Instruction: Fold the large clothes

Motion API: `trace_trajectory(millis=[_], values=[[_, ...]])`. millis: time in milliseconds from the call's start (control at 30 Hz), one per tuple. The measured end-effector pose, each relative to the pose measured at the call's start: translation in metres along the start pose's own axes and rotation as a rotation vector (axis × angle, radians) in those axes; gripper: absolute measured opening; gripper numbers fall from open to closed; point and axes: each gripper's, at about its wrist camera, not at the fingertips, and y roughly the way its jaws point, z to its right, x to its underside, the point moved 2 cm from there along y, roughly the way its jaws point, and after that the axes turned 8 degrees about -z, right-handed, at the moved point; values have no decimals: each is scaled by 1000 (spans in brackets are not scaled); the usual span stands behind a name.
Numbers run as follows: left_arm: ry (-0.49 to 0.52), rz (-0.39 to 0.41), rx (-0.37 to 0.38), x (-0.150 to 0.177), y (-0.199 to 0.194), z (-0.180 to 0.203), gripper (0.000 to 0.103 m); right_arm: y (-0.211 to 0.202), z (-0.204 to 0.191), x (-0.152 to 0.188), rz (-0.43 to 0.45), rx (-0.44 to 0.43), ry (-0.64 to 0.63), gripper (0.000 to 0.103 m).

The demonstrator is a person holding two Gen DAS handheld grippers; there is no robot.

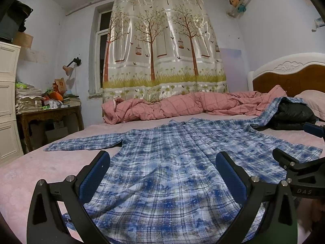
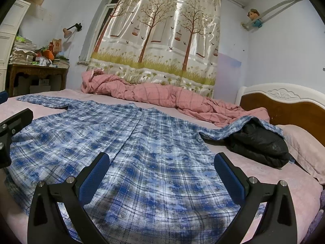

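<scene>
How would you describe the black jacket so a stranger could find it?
Start at the wooden headboard. Just before the pink pillow lies a puffy black jacket, partly under the plaid shirt sleeve. It is the only black item on the bed.

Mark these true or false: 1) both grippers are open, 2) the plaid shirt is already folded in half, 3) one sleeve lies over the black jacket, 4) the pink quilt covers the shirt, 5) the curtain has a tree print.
1) True. The left gripper and right gripper both stand wide open, holding nothing.
2) False. The plaid shirt lies spread out flat on the bed, sleeves out to the sides.
3) True. One sleeve lies draped over the black jacket.
4) False. The pink quilt is bunched along the far side of the bed, beyond the shirt.
5) True. The curtain shows trees, birds and cages.
</scene>
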Motion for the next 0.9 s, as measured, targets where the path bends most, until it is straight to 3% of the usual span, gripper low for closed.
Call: trace_trajectory(millis=[433,633,767,900], values=[[0,2,4,0,0,0,103,0,-2,0,2,1,-3,103],[-59,-57,70,-1,15,-17,103,1,5,-2,-10,-16,17,103],[-109,5,35,-2,-4,-30,103,-3,20,-2,4,-1,75,103],[-164,-29,21,-10,-34,-36,103,-12,27,-7,1,11,90,103]])
